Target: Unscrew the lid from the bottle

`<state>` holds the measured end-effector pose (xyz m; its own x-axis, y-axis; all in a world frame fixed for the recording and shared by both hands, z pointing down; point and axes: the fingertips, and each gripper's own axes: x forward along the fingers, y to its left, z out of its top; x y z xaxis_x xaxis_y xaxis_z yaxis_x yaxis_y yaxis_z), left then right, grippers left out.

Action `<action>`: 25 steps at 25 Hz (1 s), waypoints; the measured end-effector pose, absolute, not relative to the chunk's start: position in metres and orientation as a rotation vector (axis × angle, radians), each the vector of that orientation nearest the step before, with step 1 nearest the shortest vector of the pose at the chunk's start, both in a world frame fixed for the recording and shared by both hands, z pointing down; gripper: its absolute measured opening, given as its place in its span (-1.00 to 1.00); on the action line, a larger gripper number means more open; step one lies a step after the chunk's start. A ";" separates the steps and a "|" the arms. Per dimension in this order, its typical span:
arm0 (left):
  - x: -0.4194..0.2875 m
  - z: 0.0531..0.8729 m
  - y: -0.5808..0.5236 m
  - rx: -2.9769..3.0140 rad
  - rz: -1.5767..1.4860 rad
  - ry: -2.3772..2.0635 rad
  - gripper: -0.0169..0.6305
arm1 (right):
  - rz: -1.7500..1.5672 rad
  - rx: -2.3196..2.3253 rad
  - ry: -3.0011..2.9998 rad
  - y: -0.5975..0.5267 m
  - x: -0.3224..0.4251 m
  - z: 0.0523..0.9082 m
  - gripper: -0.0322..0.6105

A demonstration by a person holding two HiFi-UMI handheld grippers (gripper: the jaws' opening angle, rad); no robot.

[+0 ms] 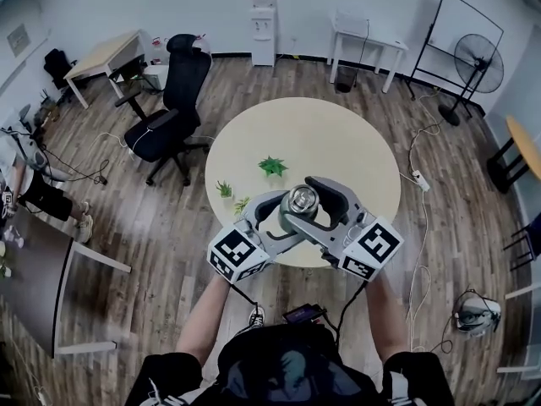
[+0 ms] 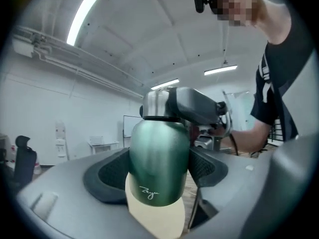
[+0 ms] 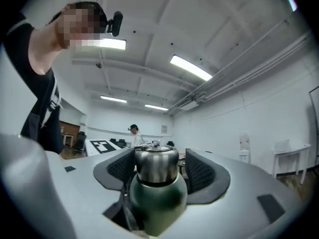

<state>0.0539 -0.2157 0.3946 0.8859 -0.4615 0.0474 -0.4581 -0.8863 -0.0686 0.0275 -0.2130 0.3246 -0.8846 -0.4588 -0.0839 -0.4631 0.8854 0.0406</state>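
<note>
A dark green bottle (image 2: 158,163) with a steel lid (image 1: 303,199) is held up over the near edge of the round table (image 1: 338,142). My left gripper (image 2: 158,176) is shut on the green body, with its dark pads (image 2: 107,176) pressed against both sides. My right gripper (image 3: 156,169) reaches in from the other side, its jaws around the lid (image 3: 156,164). A narrow gap shows between the lid and the right-hand pad (image 3: 199,173), so the lid sits between open jaws. In the head view both grippers, left (image 1: 283,216) and right (image 1: 314,203), meet at the bottle.
Three small green plants (image 1: 272,166) (image 1: 224,189) (image 1: 243,203) stand on the table's left half. A black office chair (image 1: 169,108) stands to the left of the table. A fan (image 1: 478,62) and a water dispenser (image 1: 263,24) are along the far walls. Another person (image 3: 133,131) stands far off.
</note>
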 end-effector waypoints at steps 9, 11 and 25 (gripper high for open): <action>0.051 0.410 -0.242 -2.780 -0.209 1.245 0.17 | 0.029 -1.428 2.712 -0.239 0.046 0.347 -0.05; 0.051 0.409 -0.238 -2.798 -0.194 1.213 0.17 | 0.054 -1.389 2.740 -0.235 0.043 0.344 -0.09; 0.038 0.378 -0.198 -3.014 -0.015 0.574 0.17 | 0.106 -0.504 3.034 -0.191 0.017 0.311 0.01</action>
<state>0.0378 -0.1984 0.3779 0.9299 -0.3677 -0.0044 -0.3670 -0.9273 -0.0739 0.0174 -0.1914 0.3107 -0.9444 -0.3201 -0.0748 -0.3246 0.9441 0.0574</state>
